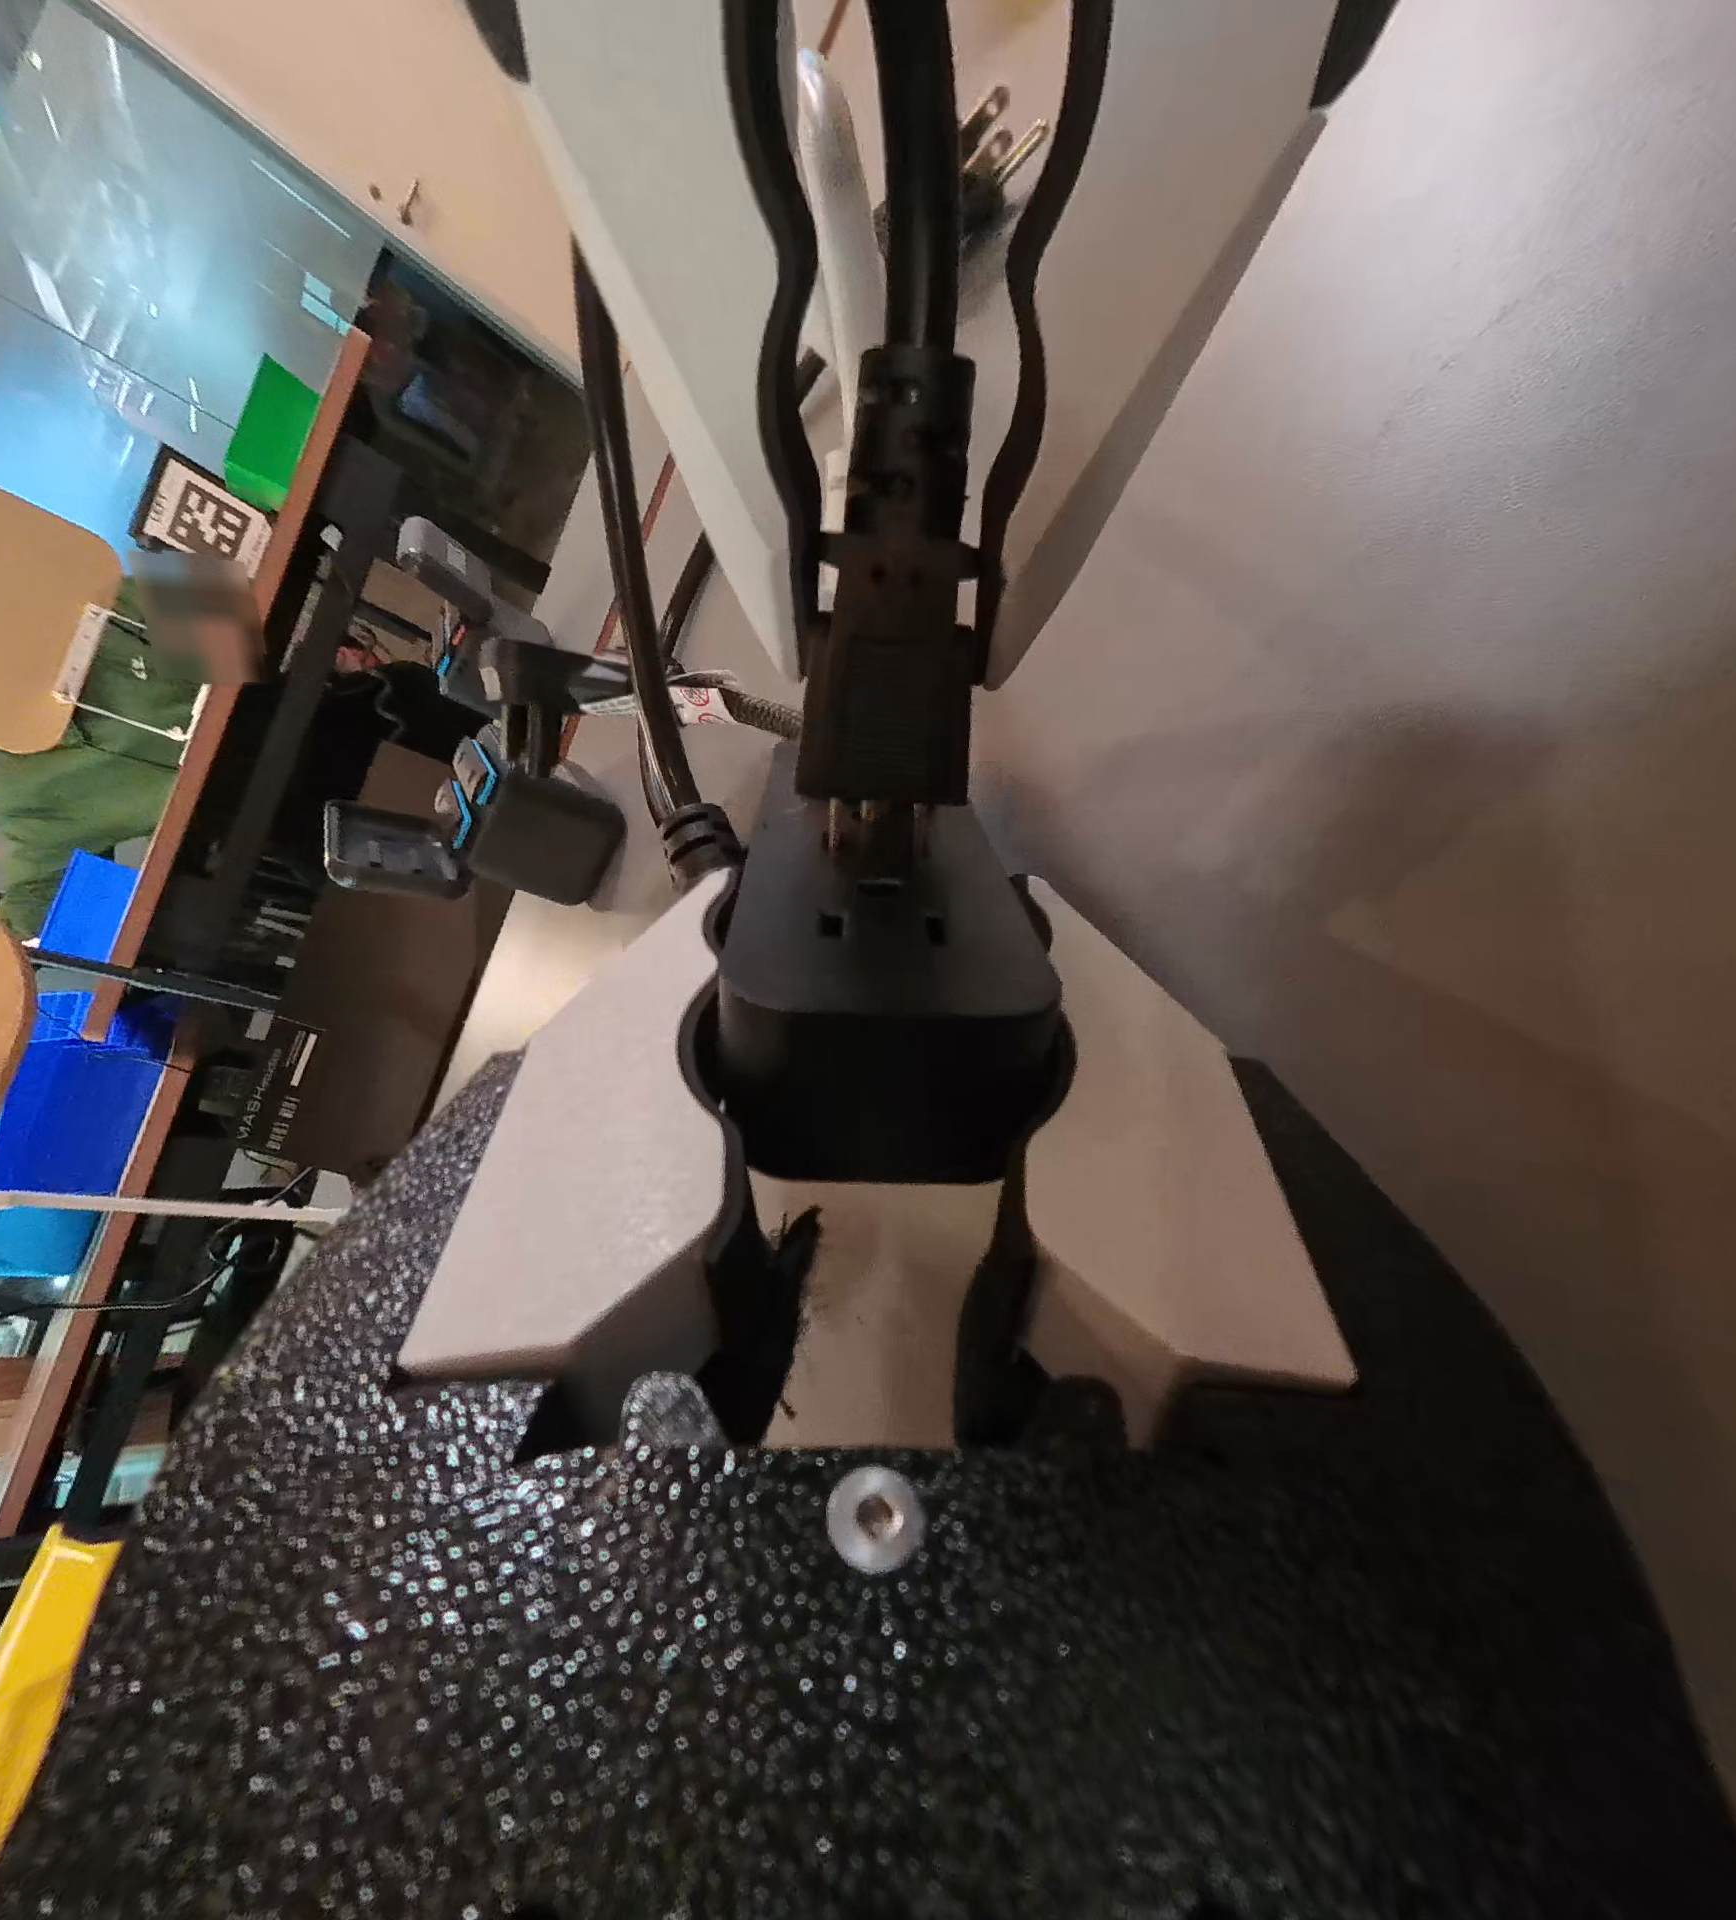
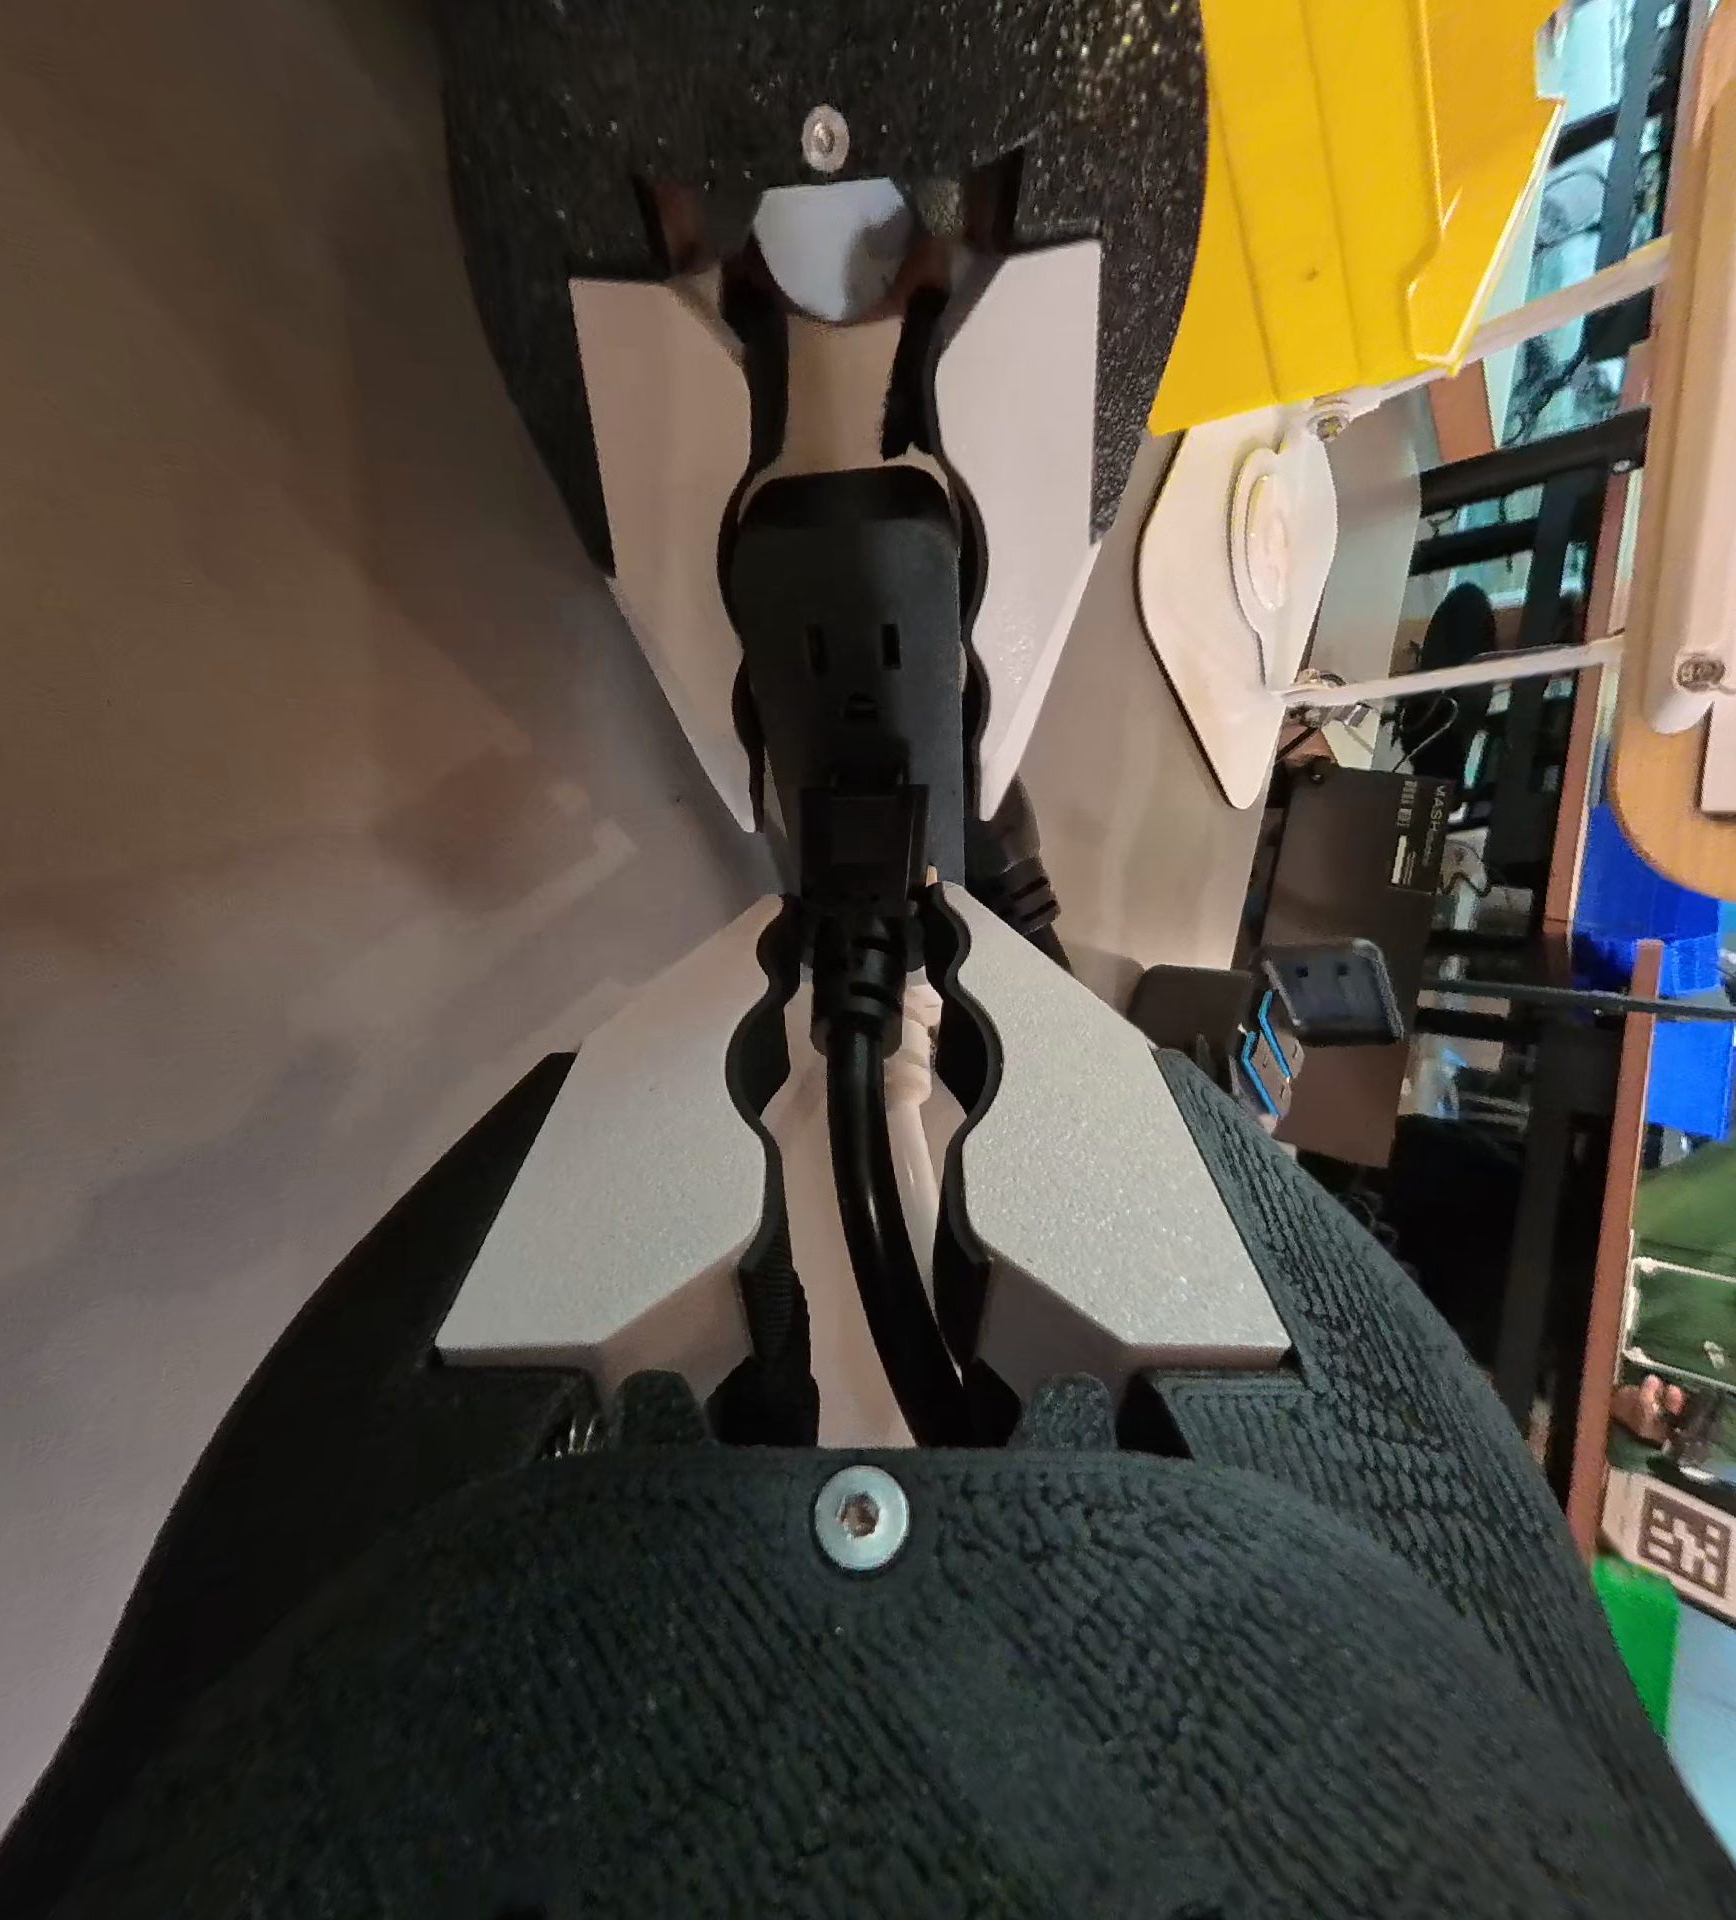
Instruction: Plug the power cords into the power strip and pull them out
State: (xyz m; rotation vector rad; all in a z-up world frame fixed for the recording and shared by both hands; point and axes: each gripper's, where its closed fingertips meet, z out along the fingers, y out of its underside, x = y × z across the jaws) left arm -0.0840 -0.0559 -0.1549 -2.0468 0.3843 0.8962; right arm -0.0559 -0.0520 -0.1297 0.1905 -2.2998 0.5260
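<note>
Here, a black plug [image 1: 885,717] sits part-way in the power strip [image 1: 885,966], prongs showing.

From the left gripper [image 1: 885,1039], clamped on the strip's end, the plug lies at twelve o'clock; the right gripper [image 2: 859,935] pinches it opposite. Plug and strip share one long axis, running gripper to gripper.

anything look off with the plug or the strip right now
Yes: the black plug held by the right gripper is not fully seated. Its metal prongs still show above the power strip, which the left gripper clamps.
</note>
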